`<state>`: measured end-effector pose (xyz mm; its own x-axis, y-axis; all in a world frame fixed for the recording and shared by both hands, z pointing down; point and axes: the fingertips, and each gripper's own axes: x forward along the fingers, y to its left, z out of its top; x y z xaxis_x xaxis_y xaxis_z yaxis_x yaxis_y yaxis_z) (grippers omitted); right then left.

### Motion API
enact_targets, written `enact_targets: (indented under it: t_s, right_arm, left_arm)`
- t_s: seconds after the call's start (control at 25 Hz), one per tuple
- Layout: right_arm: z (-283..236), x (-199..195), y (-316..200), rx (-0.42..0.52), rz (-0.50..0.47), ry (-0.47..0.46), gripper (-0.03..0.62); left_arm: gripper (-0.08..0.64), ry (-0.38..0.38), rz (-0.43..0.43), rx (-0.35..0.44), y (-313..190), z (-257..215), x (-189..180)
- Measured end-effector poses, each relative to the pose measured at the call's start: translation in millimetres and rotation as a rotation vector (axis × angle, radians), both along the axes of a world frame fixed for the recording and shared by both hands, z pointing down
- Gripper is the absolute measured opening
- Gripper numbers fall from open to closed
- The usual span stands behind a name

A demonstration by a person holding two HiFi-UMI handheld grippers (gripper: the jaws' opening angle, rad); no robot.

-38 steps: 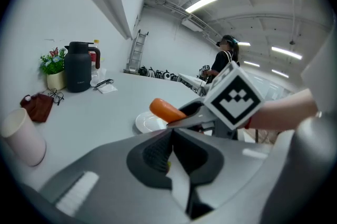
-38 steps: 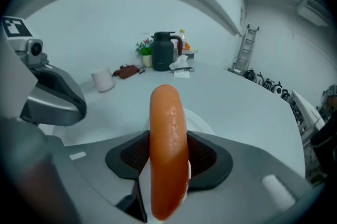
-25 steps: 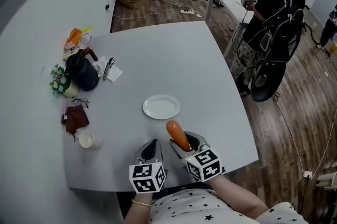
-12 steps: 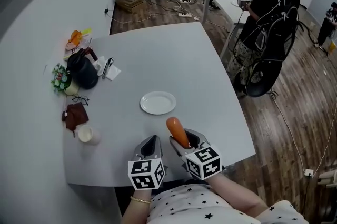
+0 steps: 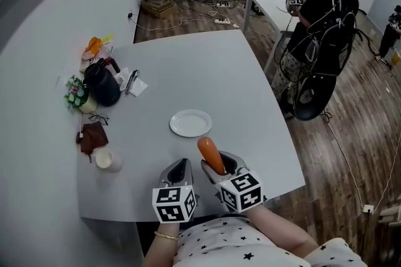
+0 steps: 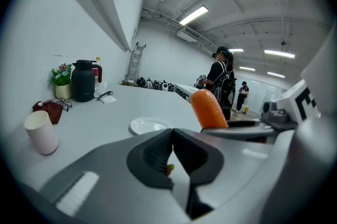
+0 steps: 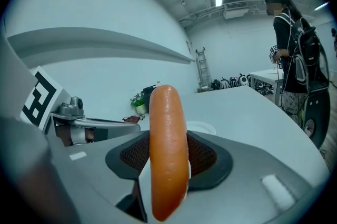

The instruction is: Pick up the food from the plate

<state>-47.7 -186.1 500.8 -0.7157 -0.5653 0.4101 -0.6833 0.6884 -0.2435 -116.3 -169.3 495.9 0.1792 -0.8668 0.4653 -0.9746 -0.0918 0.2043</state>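
An orange sausage (image 5: 211, 157) is clamped between the jaws of my right gripper (image 5: 220, 170), sticking up and forward over the table's near edge; in the right gripper view the sausage (image 7: 167, 154) stands nearly upright in front of the right gripper (image 7: 168, 157). The white plate (image 5: 190, 123) lies bare on the grey table (image 5: 188, 71), just beyond the sausage. My left gripper (image 5: 178, 173) hovers beside the right one, jaws closed with nothing in them. In the left gripper view the left gripper (image 6: 171, 152) shows its pads together, with the plate (image 6: 150, 125) ahead and the sausage (image 6: 208, 109) to the right.
At the table's left edge stand a dark kettle (image 5: 101, 84), a small flower pot (image 5: 77, 96), glasses, a brown pouch (image 5: 91, 136) and a white cup (image 5: 106, 160). A person (image 5: 322, 15) stands by a second table at the far right. Cables and bags lie along the back wall.
Both grippers and the sausage keep the same pose; only the head view has shifted slightly.
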Motion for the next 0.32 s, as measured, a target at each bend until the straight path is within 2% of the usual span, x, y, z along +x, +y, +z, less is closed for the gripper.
enact_targets:
  t_s: [0.32]
  right_arm:
    - [-3.5, 1.7, -8.8, 0.019, 0.011, 0.003, 0.202]
  left_arm:
    - [0.008, -0.007, 0.003, 0.006, -7.6, -4.3, 1.4]
